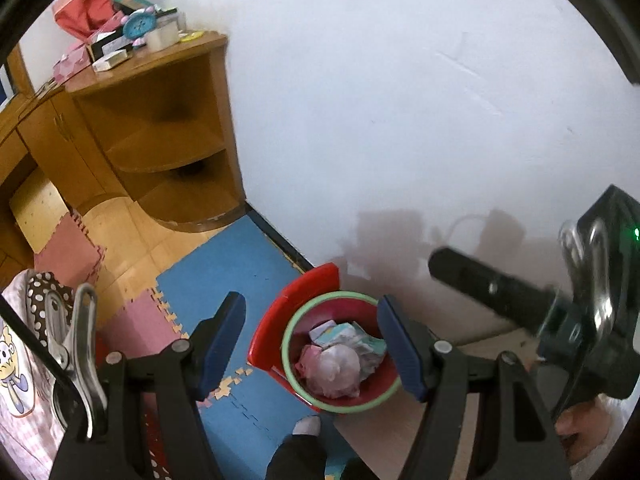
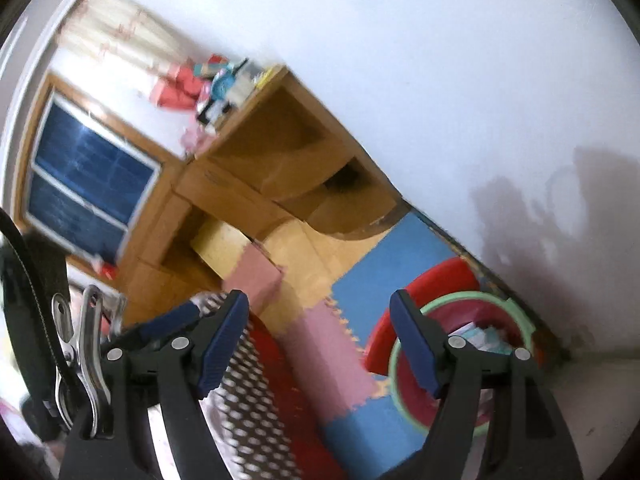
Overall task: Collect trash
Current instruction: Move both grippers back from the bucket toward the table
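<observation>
A red trash bin [image 1: 352, 392] with a pale green rim stands on the floor by the white wall, its red lid tipped up behind it. It holds crumpled trash [image 1: 340, 356]: a pinkish-white wad and printed wrappers. My left gripper [image 1: 312, 344] is open and empty, above the bin with the opening between its blue pads. The right gripper's body [image 1: 580, 312] shows at the right edge of the left wrist view. In the blurred right wrist view my right gripper [image 2: 318, 344] is open and empty, to the left of the bin [image 2: 412, 396].
A wooden corner shelf unit [image 1: 160, 128] stands at the left against the wall, its top cluttered with boxes and a blue clock [image 1: 138, 26]. Blue and pink foam mats [image 1: 224, 272] cover the floor. A polka-dot cloth [image 1: 40, 300] lies at the lower left. A foot [image 1: 306, 426] is near the bin.
</observation>
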Demonstrator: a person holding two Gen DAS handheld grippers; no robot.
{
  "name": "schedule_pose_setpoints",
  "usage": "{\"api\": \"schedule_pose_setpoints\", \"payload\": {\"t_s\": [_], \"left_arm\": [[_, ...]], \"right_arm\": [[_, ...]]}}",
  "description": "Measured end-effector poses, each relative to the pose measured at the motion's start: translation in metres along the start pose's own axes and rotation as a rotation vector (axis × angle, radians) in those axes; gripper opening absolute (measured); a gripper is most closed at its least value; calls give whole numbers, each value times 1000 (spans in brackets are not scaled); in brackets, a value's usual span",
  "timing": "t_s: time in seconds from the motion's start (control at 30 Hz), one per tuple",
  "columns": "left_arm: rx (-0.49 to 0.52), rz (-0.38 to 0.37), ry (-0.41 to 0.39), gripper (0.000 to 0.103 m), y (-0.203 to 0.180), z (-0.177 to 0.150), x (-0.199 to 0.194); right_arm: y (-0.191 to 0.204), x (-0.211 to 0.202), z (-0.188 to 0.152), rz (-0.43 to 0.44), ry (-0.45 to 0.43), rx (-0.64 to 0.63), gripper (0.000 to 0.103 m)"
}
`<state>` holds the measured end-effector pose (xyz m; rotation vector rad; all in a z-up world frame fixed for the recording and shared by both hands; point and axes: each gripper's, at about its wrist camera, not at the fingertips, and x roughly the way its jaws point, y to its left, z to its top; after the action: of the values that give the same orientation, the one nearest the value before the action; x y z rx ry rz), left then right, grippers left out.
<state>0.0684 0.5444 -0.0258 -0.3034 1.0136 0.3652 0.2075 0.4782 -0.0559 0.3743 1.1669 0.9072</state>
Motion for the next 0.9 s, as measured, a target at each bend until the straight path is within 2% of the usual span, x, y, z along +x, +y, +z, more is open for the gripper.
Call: {"api": "schedule_pose_setpoints", "payload": {"t_s": [0.13, 0.17, 0.23, 0.33, 0.53, 0.7, 0.9], "left_arm": [[-62, -33, -1, 72, -6, 3, -23], [-54, -30, -2, 72, -11, 6, -30], [-29, -23, -17, 72, -22, 9, -43], [-6, -30, -49, 72, -46, 10, -66], [21, -40, -91, 70, -104, -3, -104], [45, -80, -82, 70, -144, -13, -129], [95, -154, -108, 70, -198, -40, -157]], "right_arm": [[8, -22, 9, 66, -45, 88, 75], [14, -30, 12, 62, -58, 53, 75], [31, -50, 17, -1, -54, -40, 75], [44, -83, 16, -25, -79, -75, 75], [43, -142, -9, -9, -144, 17, 76], [32, -190, -19, 28, -212, 104, 76], [28, -258, -41, -13, -288, 50, 76]]}}
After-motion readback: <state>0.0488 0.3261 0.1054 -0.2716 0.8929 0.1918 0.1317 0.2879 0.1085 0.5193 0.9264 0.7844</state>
